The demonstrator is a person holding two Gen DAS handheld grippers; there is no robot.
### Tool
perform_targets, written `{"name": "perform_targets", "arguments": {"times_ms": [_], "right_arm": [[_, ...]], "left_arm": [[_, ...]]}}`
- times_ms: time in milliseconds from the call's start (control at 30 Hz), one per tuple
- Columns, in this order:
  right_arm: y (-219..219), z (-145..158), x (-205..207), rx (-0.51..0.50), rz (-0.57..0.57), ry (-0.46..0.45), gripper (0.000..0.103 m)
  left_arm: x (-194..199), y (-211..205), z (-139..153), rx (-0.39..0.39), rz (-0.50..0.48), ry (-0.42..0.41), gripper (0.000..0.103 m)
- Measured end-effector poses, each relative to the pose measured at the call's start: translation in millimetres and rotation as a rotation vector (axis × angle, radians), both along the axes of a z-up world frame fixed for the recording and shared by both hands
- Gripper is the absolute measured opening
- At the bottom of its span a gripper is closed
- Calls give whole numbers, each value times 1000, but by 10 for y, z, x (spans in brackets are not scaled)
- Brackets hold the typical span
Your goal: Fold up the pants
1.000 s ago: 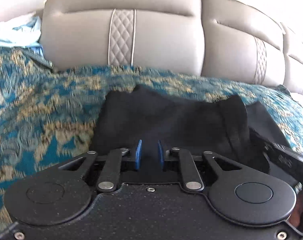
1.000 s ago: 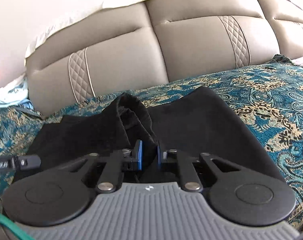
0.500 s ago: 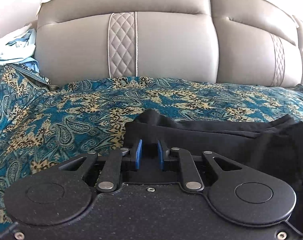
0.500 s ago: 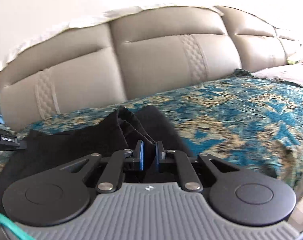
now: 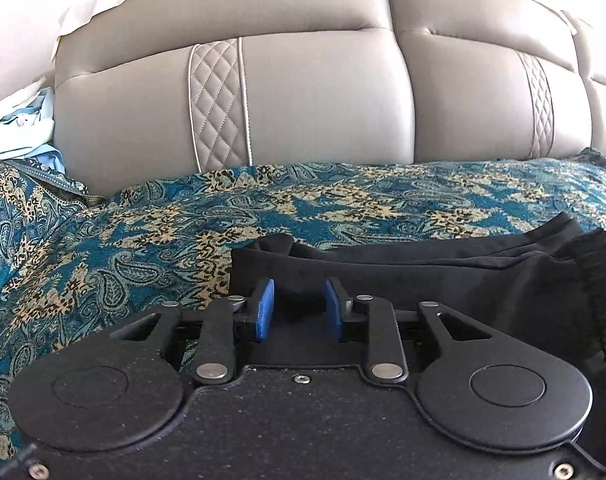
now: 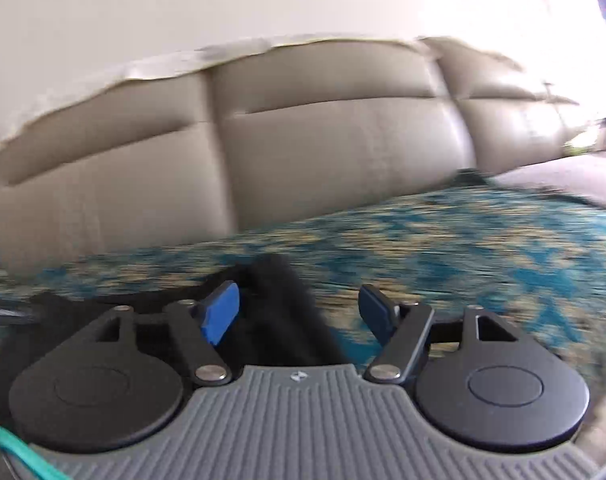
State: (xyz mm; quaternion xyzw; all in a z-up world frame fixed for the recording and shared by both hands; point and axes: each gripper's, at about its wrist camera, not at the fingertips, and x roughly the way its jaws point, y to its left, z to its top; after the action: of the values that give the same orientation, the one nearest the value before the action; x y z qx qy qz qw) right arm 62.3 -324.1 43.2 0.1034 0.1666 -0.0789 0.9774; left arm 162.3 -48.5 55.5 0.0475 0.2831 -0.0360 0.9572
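Note:
The black pants [image 5: 443, 276] lie folded in a low flat stack on the teal paisley bedspread [image 5: 151, 236], their left edge right in front of my left gripper [image 5: 298, 310]. Its jaws are opening; black cloth sits in the narrow gap and the blue pads [image 5: 265, 310] stand a little off it. In the blurred right wrist view my right gripper [image 6: 299, 312] is opening wide. A bunched black fold of the pants [image 6: 279, 308] stands loose between its fingers, touched by neither pad.
A padded grey headboard [image 5: 323, 96] runs along the far side of the bed. Light blue cloth [image 5: 15, 128] is heaped at the far left. A green cord [image 6: 15, 456] crosses the right gripper's lower left corner.
Both grippers carried the black cloth over and set it down flatter. The right jaws sprang wide and let the fold go; the left jaws parted slightly. The right view swung right and blurred.

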Motion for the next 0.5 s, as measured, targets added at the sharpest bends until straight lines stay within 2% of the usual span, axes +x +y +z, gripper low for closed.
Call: {"name": "perform_targets", "arguments": {"times_ms": [167,200,233,267,367,433,500], "right_arm": [[159,-27,283,-20,119,81,82],[191,-43,341,-38,138,103,78],[242,-61,393,-59,159,130,55],[284,-82,447,-83,180,155,39],[372,-89,546,-146,196,170,35],[384,-66,567,-177,190,153,35],[355,-51,603,-179,170,146,36]], "left_arm": [[24,-14,-36,0,7,7,30],[29,-22,-43,4,6,6,31],[33,-28,-48,9,4,4,32],[37,-37,-54,14,4,2,33],[56,-58,-63,21,5,-3,38],[72,-72,-65,26,9,-11,48],[90,-88,-74,34,20,-24,53]]}}
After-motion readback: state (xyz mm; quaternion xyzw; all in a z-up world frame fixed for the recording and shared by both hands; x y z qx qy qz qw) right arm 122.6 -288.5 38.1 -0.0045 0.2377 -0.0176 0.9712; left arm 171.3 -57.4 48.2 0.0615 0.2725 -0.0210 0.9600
